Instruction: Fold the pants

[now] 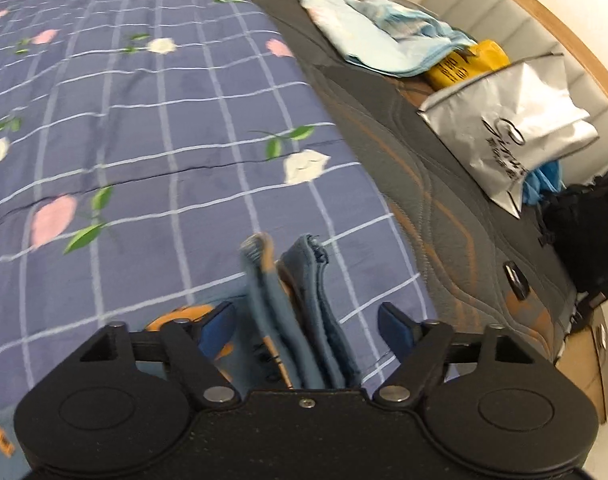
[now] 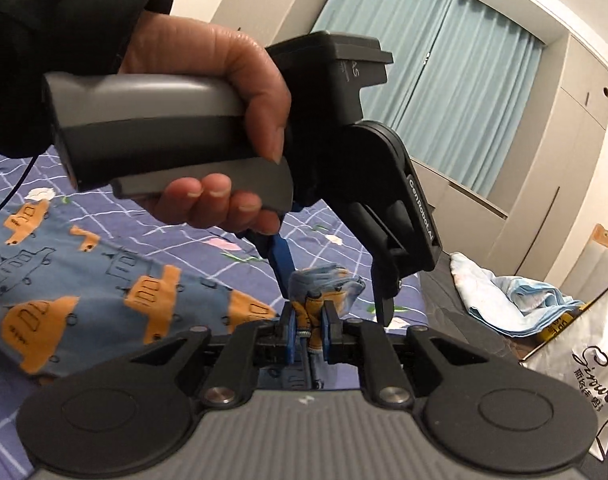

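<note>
The pants [image 2: 103, 300] are blue with orange car prints and lie spread on the checked, flowered bedspread [image 1: 143, 100]. My right gripper [image 2: 308, 328] is shut on a bunched hem of the pants, lifted off the bed. A hand in a dark sleeve holds my left gripper [image 2: 332, 284], which reaches over the same bunch from above. In the left wrist view the layered edges of the pants [image 1: 324, 280] stand between the blue pads [image 1: 396, 320] of my left gripper [image 1: 308, 320]. The jaws stand wide and neither pad touches the cloth.
Beyond the bedspread's edge a dark mattress strip [image 1: 384, 140] carries folded light blue cloth [image 1: 384, 36], a yellow packet [image 1: 464, 68], a silver bag [image 1: 504, 132] and a black bag [image 1: 584, 232]. Teal curtains [image 2: 444, 60] and a wardrobe [image 2: 564, 140] stand behind.
</note>
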`<control>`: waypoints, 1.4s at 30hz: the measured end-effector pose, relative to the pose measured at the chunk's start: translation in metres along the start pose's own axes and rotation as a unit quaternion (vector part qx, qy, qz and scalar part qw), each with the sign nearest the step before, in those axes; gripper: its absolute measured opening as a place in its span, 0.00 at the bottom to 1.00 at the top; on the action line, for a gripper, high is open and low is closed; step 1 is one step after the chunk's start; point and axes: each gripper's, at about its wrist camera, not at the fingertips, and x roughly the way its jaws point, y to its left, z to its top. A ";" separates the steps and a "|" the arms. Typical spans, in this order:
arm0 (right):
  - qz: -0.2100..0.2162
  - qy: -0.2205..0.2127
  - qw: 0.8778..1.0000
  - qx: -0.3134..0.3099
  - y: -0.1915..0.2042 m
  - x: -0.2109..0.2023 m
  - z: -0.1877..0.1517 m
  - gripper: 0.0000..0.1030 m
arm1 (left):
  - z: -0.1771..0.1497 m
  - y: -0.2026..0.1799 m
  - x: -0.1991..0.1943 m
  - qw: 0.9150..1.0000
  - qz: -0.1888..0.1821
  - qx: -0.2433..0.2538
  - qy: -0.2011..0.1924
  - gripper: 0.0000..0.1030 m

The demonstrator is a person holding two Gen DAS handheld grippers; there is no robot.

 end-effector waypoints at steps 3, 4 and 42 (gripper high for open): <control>0.005 -0.002 1.000 -0.002 0.006 -0.006 0.003 0.14 | -0.010 0.009 -0.011 1.000 -0.003 -0.024 -0.008 0.50; 0.007 -0.002 1.000 -0.003 0.008 -0.009 0.004 0.14 | -0.015 0.013 -0.017 0.999 -0.008 -0.036 -0.014 0.45; 0.164 0.041 0.986 -0.001 0.132 -0.048 0.008 0.13 | -0.219 0.141 -0.109 0.960 0.049 -0.170 -0.217 0.11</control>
